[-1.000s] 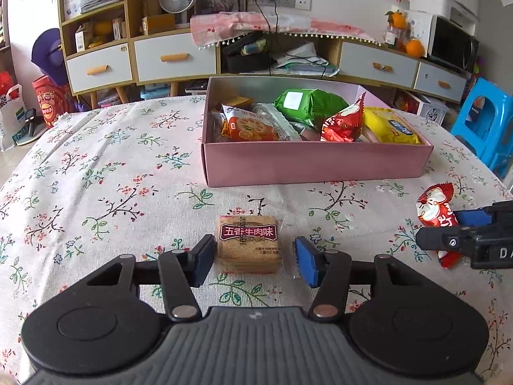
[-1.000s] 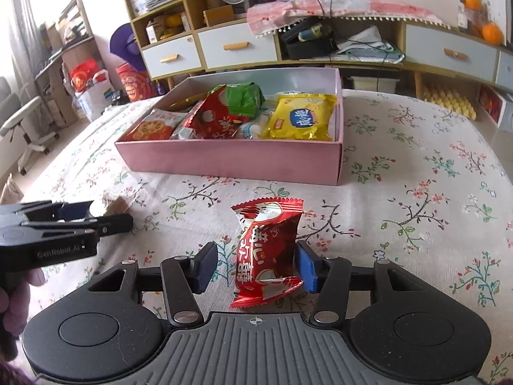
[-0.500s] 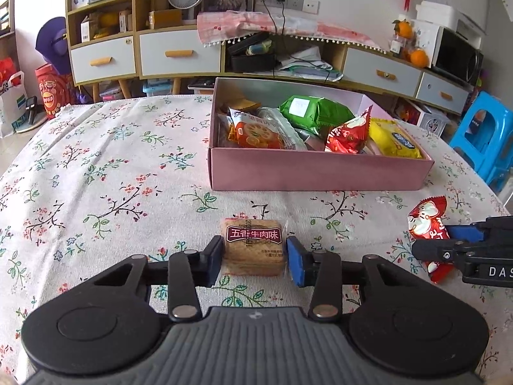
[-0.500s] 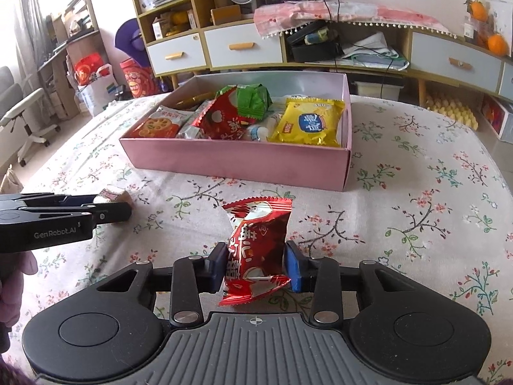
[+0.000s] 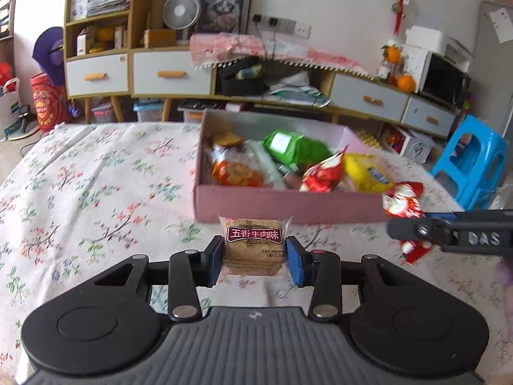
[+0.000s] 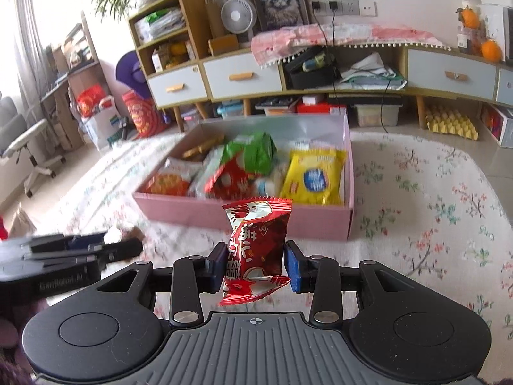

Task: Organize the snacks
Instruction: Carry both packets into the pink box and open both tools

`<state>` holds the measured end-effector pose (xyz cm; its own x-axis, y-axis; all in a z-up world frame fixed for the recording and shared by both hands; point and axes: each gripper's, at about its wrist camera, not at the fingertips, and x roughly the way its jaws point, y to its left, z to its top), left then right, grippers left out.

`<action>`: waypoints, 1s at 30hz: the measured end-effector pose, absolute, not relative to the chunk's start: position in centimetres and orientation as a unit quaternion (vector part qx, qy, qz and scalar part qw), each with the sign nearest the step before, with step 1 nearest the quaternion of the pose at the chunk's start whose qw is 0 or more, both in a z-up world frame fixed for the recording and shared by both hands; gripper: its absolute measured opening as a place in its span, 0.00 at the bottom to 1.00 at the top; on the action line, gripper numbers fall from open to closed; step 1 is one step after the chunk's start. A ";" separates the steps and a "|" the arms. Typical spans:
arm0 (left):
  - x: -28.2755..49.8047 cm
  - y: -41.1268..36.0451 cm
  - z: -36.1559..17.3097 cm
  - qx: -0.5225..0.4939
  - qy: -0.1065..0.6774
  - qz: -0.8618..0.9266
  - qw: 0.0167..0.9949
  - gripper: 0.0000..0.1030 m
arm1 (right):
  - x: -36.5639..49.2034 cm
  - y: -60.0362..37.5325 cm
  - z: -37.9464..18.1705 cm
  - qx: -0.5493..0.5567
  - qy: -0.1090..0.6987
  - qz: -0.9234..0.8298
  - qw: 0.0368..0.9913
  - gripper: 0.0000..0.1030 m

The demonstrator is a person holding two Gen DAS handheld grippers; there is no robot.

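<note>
Both hands are carrying a snack toward the pink box that sits on the flowered table.

The left tool is closed on a small clear-wrapped biscuit pack, its blue pads pressed flat against the pack's two sides. The pack hangs just in front of the box's near wall, apparently lifted off the cloth, though the view from behind makes that hard to confirm. It looks light and fairly stiff, a squared stack that will hold its shape, but biscuits crumble, so a firm squeeze across the broad sides is safer than a hard one. The wrapper's loose sealed ends are no place to hold it.

The right tool is nearly shut on a red snack packet, pinching it across the lower middle so the top stands up and the bottom seam juts out beneath. This one appears soft, puffy and glossy; the film may slide or buckle between the pads, and gripping the filled belly, as now, seems better than the thin crimped edge.

The box already holds several packets, a yellow bag and a green bag among them, with room left mostly on top of them.
</note>
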<state>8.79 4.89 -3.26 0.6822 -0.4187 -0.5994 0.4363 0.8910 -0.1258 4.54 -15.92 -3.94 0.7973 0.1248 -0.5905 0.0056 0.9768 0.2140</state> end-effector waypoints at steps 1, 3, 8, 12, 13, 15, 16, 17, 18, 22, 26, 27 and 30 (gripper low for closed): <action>8.9 4.7 -3.0 0.013 0.321 -0.236 0.917 0.37 | 4.7 -16.0 -3.6 0.106 0.314 0.030 0.943 0.35; 9.2 4.4 -2.7 0.012 0.315 -0.240 0.918 0.37 | 5.2 -16.2 -3.2 0.112 0.310 0.025 0.944 0.35; 10.4 3.1 -1.9 0.007 0.301 -0.244 0.922 0.37 | 6.8 -17.1 -2.5 0.137 0.305 0.011 0.942 0.35; 11.5 2.0 -1.9 0.003 0.300 -0.242 0.923 0.37 | 8.1 -17.5 -2.0 0.148 0.298 0.008 0.943 0.35; 11.7 1.8 -1.9 0.001 0.299 -0.240 0.924 0.37 | 8.5 -17.6 -1.9 0.154 0.296 0.006 0.943 0.35; 12.2 1.4 -1.9 0.001 0.297 -0.238 0.925 0.37 | 9.2 -18.0 -1.9 0.171 0.293 0.002 0.941 0.35; 12.4 1.3 -1.8 -0.003 0.295 -0.236 0.926 0.37 | 9.5 -18.2 -2.0 0.180 0.293 0.002 0.939 0.35; 12.6 1.2 -1.8 -0.006 0.293 -0.235 0.927 0.37 | 9.8 -18.4 -2.1 0.188 0.292 0.002 0.938 0.36; 12.7 1.1 -1.9 -0.008 0.293 -0.235 0.927 0.37 | 10.1 -18.6 -2.2 0.194 0.292 0.001 0.937 0.36; 13.6 0.8 -2.4 -0.014 0.301 -0.230 0.925 0.37 | 11.1 -19.0 -2.8 0.205 0.295 -0.009 0.933 0.36; 14.0 0.8 -2.9 -0.019 0.308 -0.215 0.927 0.37 | 11.6 -19.4 -3.3 0.228 0.298 -0.009 0.927 0.36; 14.1 0.8 -2.9 -0.021 0.310 -0.213 0.926 0.37 | 11.7 -19.4 -3.4 0.228 0.299 -0.009 0.927 0.36; 14.3 1.0 -3.0 -0.021 0.316 -0.211 0.925 0.38 | 11.8 -19.2 -3.5 0.224 0.300 -0.006 0.927 0.37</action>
<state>14.30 0.96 -2.98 0.7117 -0.4034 -0.5751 0.3772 0.9101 -0.1715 11.79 -19.25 -3.54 0.8204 0.1226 -0.5584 0.1463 0.8992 0.4124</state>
